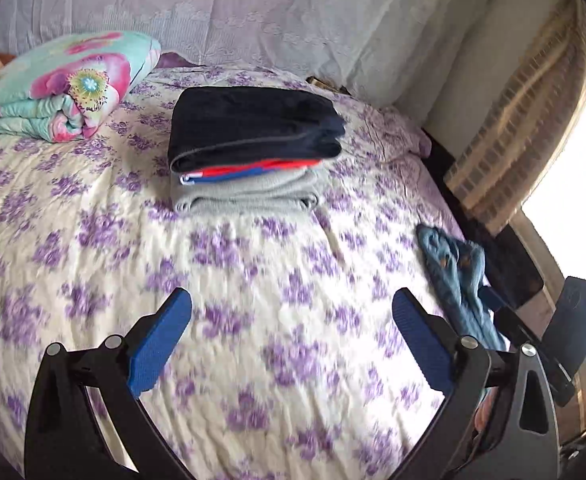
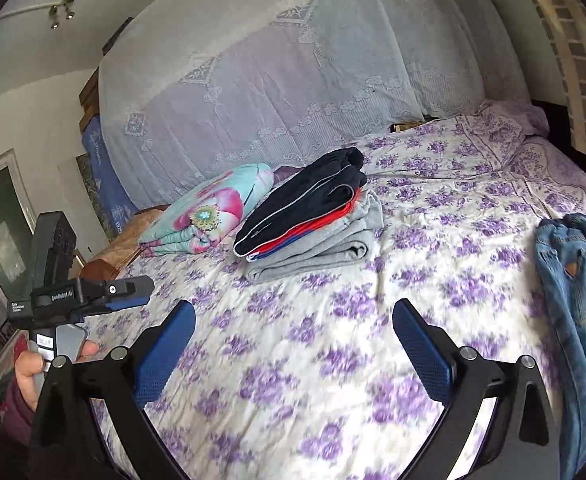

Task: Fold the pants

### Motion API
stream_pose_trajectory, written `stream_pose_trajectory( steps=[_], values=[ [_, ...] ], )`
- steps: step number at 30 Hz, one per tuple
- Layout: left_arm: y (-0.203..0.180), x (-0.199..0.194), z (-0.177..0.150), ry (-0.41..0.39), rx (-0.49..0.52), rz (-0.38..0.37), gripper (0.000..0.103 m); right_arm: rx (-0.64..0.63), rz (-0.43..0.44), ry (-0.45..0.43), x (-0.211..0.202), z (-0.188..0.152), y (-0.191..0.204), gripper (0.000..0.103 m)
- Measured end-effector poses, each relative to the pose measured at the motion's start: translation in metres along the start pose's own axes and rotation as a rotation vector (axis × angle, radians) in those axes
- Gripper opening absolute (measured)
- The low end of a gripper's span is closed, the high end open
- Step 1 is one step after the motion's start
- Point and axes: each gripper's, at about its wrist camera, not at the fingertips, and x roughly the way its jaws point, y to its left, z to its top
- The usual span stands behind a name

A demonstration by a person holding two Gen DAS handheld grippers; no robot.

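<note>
Two grippers, jaws spread wide, empty, above floral bedspread [image 1: 93, 220].
Left gripper [image 1: 292, 312], right gripper [image 2: 293, 322]: ribbed blue pads. Crumpled denim pants [image 2: 573, 280] at right; stack of folded clothes [image 1: 249, 152] beyond.

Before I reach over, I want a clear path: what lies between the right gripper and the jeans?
Only bare flowered bedspread, as the right wrist view shows. The open right gripper holds nothing; the jeans lie unfolded to its right.

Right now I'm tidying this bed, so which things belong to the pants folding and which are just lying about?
Job:
- blue jeans, unfolded
- folded stack
- left gripper and right gripper, open, empty

Lying about:
- floral quilt
- lace cover
</note>
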Motion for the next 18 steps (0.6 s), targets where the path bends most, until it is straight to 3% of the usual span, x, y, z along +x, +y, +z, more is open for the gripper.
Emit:
stream_pose_trajectory(
  steps=[2, 5, 7, 10, 13, 18],
  values=[
    [-0.012, -0.019, -0.049, -0.049, 0.045, 0.083, 0.098, -0.022, -0.051, -0.061, -0.024, -0.033, 0.015, 0.1],
    [-0.01, -0.027, -0.105, -0.125, 0.034, 0.166, 0.098, -0.112, -0.168, -0.17, -0.038, -0.068, 0.031, 0.1],
    [-0.008, -0.022, -0.125, -0.118, 0.062, 0.242, 0.098, -0.191, -0.224, -0.165, -0.037, -0.08, 0.045, 0.1],
    [-0.005, -0.014, -0.139, -0.079, 0.109, 0.369, 0.098, -0.245, -0.214, -0.133, -0.032, -0.086, 0.05, 0.1],
    [-0.003, -0.021, -0.146, -0.119, 0.103, 0.395, 0.098, -0.186, -0.165, -0.094, -0.033, -0.088, 0.046, 0.1],
    [-0.013, -0.035, -0.147, -0.209, 0.127, 0.484, 0.098, -0.172, -0.19, -0.058, -0.032, -0.099, 0.049, 0.1]
  ],
)
